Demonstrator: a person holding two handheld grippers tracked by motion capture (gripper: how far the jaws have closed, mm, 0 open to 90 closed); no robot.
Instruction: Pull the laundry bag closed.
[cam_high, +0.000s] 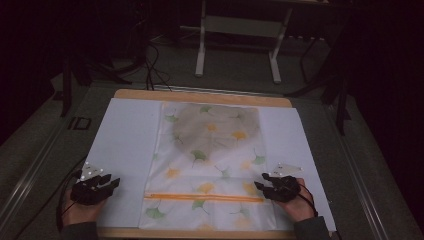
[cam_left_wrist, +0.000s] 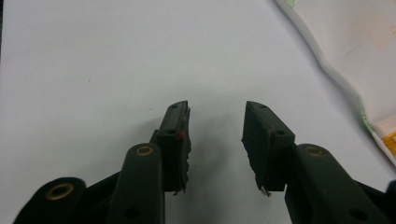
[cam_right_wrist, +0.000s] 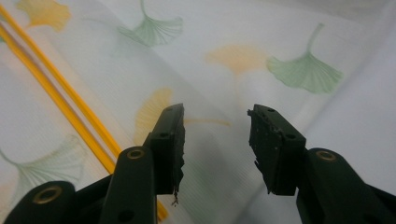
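A thin white cloth with green and yellow leaves and an orange stripe (cam_high: 210, 160) is spread mid-table, both the left gripper (cam_high: 114, 183) and right gripper (cam_high: 259, 181) are held wide and empty, so its near edges probably must be gripped next.

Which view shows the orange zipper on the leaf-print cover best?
The high view: the orange zipper runs its full length across the near end of the leaf-print cover, between both grippers. The right gripper view gives a close diagonal stretch of it. The left gripper view catches a tiny orange bit at the cover's edge.
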